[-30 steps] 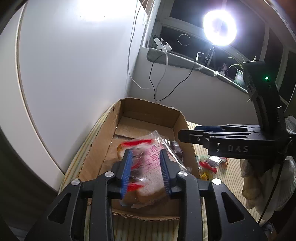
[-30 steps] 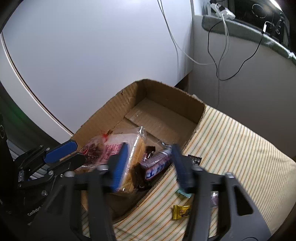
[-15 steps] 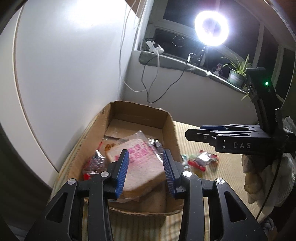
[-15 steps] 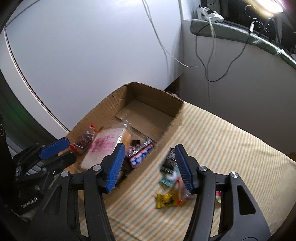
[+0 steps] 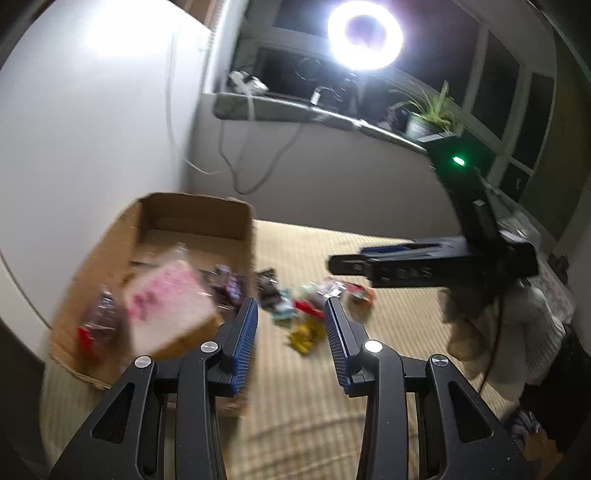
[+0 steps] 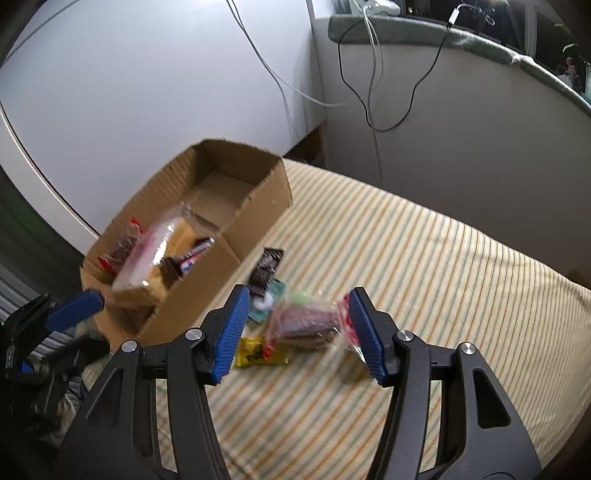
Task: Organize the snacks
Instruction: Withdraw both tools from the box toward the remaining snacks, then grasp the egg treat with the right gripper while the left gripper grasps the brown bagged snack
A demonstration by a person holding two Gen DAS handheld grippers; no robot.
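Right wrist view: a clear-wrapped round brown pastry (image 6: 301, 323) is seen on the striped cloth (image 6: 424, 258), beyond and between the fingertips of the right gripper (image 6: 295, 317). The jaws are spread and nothing is clamped; no contact between the ribbed blue pads (image 6: 231, 332) and the wrapper can be made out. A yellow sachet (image 6: 258, 356) lies just below the pastry, near the left-hand pad. A teal packet (image 6: 269, 302) and a black foil wrapper (image 6: 266, 267) lie beyond that pad, towards the cardboard box (image 6: 207, 288). The box, corrugated and open-topped, is placed further to the left; in it a clear bag of sliced bread (image 6: 147, 254) with pink print, a dark red-edged packet (image 6: 118, 254) and a chocolate bar (image 6: 192, 254) are recorded. The blue tip of the left gripper (image 6: 74, 308) is visible at the lower left edge.

Left wrist view: the left gripper (image 5: 290, 325) is shown released, jaws apart and empty, above the cloth. The loose snacks appear only as a blurred cluster (image 5: 306, 310) beyond its fingertips. Shown only in this view: a ring light (image 5: 364, 35), a potted plant (image 5: 428, 114) on the sill, and the right gripper (image 5: 432, 264) seen side-on, a green lamp lit on its body. White and dark cables (image 6: 373, 74) hang down the wall.
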